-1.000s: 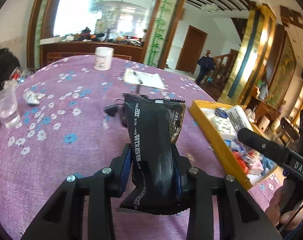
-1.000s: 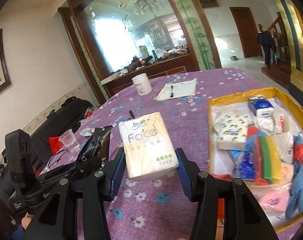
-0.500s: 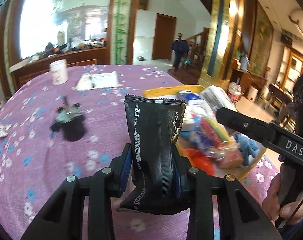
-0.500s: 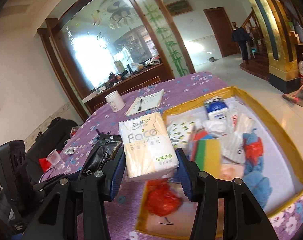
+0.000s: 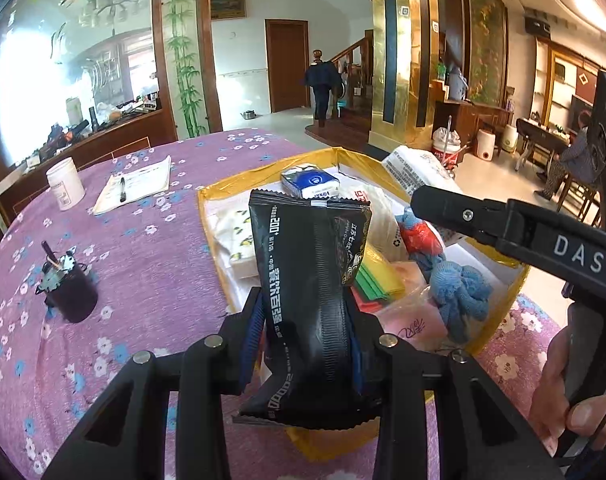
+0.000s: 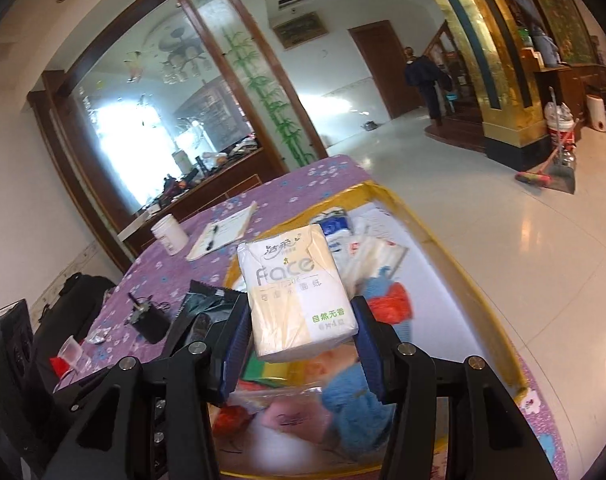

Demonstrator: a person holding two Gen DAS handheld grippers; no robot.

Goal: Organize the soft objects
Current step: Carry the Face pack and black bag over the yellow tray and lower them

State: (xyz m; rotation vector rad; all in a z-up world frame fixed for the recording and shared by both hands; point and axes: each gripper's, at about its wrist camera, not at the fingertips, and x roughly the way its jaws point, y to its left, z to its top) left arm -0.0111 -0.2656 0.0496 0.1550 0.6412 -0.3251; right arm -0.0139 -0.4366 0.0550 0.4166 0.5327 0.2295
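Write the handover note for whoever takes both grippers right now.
Left gripper: shut on the black pouch, held over the near edge of the yellow box.
Right gripper: shut on the tissue pack, above the box's contents.
Already in the box: blue cloth, small tissue packs, coloured sponges, a red bag.
Left to do: set both items down in the box and release.

Black pouch (image 5: 309, 280): glossy crinkled plastic film. Tissue pack (image 6: 297, 292): clear shiny plastic wrap over soft paper. Tablecloth (image 5: 143, 264): matt woven purple cloth, floral print. Box (image 5: 503, 308): rim in glossy yellow tape. Blue towel (image 5: 459, 292): fluffy terry cloth. Gripper bodies matt black plastic, metal screws. Floor (image 6: 483, 216): polished glossy tile.
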